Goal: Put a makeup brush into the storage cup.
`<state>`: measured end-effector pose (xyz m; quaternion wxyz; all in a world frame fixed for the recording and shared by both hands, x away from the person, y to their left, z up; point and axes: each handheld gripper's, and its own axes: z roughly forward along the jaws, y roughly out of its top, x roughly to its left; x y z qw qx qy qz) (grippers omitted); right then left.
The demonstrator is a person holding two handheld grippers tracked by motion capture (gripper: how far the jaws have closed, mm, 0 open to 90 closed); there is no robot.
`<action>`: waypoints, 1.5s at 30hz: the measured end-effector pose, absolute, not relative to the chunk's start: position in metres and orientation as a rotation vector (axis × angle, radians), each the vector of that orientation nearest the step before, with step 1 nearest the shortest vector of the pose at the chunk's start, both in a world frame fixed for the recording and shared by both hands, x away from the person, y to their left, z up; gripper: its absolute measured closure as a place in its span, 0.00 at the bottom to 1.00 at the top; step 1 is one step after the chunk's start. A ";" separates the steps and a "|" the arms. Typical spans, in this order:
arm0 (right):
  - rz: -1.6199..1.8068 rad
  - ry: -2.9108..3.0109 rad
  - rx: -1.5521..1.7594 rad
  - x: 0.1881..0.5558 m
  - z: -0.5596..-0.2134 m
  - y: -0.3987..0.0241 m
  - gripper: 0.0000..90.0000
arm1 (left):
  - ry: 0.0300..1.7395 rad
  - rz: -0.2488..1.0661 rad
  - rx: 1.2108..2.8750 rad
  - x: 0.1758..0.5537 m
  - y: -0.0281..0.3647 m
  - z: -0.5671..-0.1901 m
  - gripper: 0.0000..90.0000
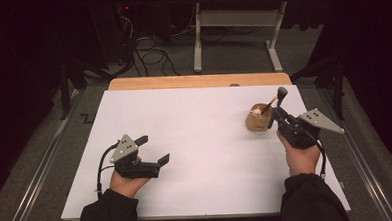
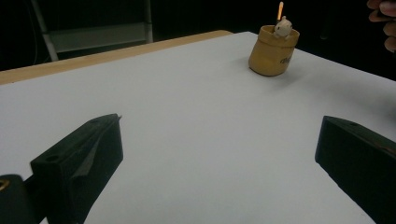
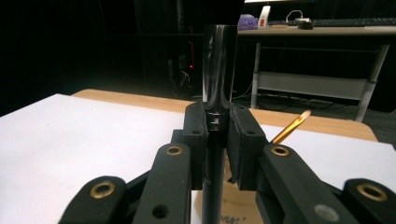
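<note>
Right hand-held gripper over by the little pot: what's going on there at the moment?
The right hand-held gripper is shut on a dark pen, holding it upright just above the tan pot near the table's far right. A thin orange stick and a small pale figure sit in the pot. The left hand-held gripper rests near the front left, jaws wide open and holding nothing.

dark print on the yellow-brown cup (image 2: 273,53), too small and blurred to read
</note>
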<state>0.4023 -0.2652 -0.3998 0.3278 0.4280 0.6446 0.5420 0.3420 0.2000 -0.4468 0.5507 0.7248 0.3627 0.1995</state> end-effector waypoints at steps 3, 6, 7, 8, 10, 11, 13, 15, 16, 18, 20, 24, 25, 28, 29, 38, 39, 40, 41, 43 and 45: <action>1.416 1.674 1.125 0.407 -0.394 -0.266 0.89 | 0.858 0.471 1.713 0.342 0.200 -0.447 0.02; 1.414 1.664 1.126 0.412 -0.389 -0.267 0.89 | 0.858 0.470 1.713 0.342 0.201 -0.447 0.02; 1.411 1.661 1.127 0.414 -0.387 -0.268 0.89 | 0.858 0.470 1.713 0.342 0.201 -0.447 0.02; 1.410 1.657 1.129 0.415 -0.386 -0.268 0.89 | 0.858 0.469 1.711 0.342 0.201 -0.447 0.02; 1.403 1.651 1.134 0.419 -0.384 -0.269 0.89 | 0.858 0.469 1.710 0.342 0.201 -0.447 0.02; 1.401 1.650 1.139 0.421 -0.383 -0.269 0.89 | 0.858 0.469 1.710 0.342 0.201 -0.446 0.02; 1.394 1.651 1.143 0.424 -0.382 -0.270 0.89 | 0.857 0.468 1.711 0.342 0.201 -0.446 0.02; 1.398 1.649 1.151 0.427 -0.382 -0.269 0.89 | 0.857 0.468 1.710 0.342 0.201 -0.446 0.02; 1.395 1.650 1.154 0.429 -0.382 -0.269 0.89 | 0.857 0.469 1.710 0.342 0.201 -0.446 0.02; 1.388 1.653 1.160 0.432 -0.383 -0.268 0.89 | 0.856 0.469 1.710 0.342 0.201 -0.446 0.02; 1.379 1.657 1.164 0.436 -0.384 -0.267 0.89 | 0.855 0.469 1.709 0.342 0.201 -0.446 0.02; 1.364 1.663 1.173 0.442 -0.385 -0.265 0.89 | 0.855 0.468 1.708 0.342 0.201 -0.446 0.02; 1.357 1.666 1.177 0.444 -0.385 -0.264 0.89 | 0.855 0.468 1.709 0.342 0.201 -0.446 0.02; 1.351 1.664 1.184 0.449 -0.385 -0.264 0.89 | 0.854 0.469 1.708 0.342 0.201 -0.446 0.02; 1.352 1.665 1.188 0.451 -0.386 -0.263 0.89 | 0.854 0.469 1.708 0.342 0.201 -0.446 0.02; 1.319 1.670 1.225 0.464 -0.395 -0.262 0.89 | 0.853 0.468 1.707 0.342 0.202 -0.446 0.02; 1.316 1.670 1.225 0.465 -0.396 -0.262 0.89 | 0.853 0.468 1.707 0.342 0.202 -0.446 0.02; 1.315 1.671 1.231 0.466 -0.397 -0.263 0.89 | 0.853 0.468 1.705 0.342 0.202 -0.446 0.02; 1.309 1.671 1.232 0.467 -0.398 -0.263 0.89 | 0.854 0.468 1.704 0.342 0.202 -0.446 0.02; 1.305 1.671 1.240 0.469 -0.399 -0.264 0.89 | 0.853 0.469 1.703 0.342 0.203 -0.446 0.02; 1.298 1.676 1.246 0.470 -0.401 -0.264 0.89 | 0.854 0.469 1.703 0.342 0.203 -0.446 0.02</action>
